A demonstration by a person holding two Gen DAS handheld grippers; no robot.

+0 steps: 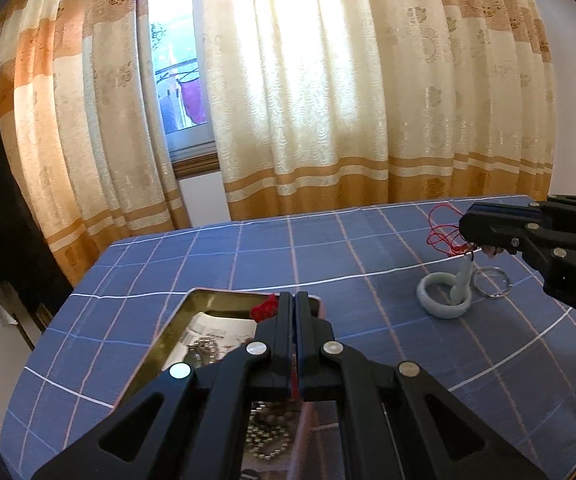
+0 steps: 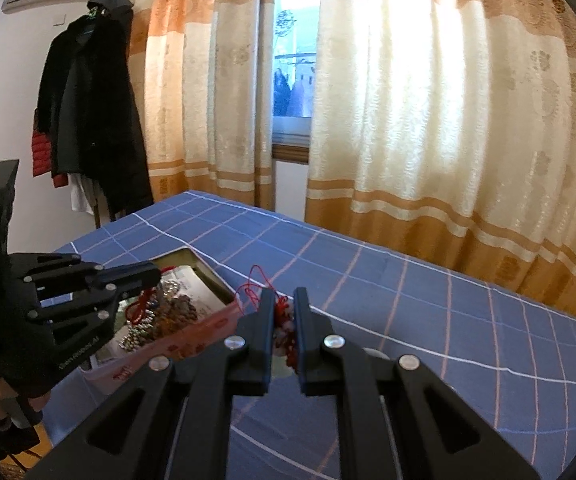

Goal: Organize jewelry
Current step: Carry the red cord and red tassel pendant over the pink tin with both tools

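One red-corded pendant (image 2: 284,320) between right fingers (image 2: 266,312).

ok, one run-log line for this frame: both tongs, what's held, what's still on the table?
left tongs: shut on red cord, over tin | right tongs: shut on red-cord pendant, lifted | on table: jade bangle, clear ring

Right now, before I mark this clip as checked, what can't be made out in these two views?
- Left wrist view: the left gripper hides most of the bead strands in the tin box.
- Left wrist view: the right gripper covers the top of the pale pendant, which dangles over the jade bangle.
- Right wrist view: the red knot is blurred; the pendant under it is hidden behind the jaws.
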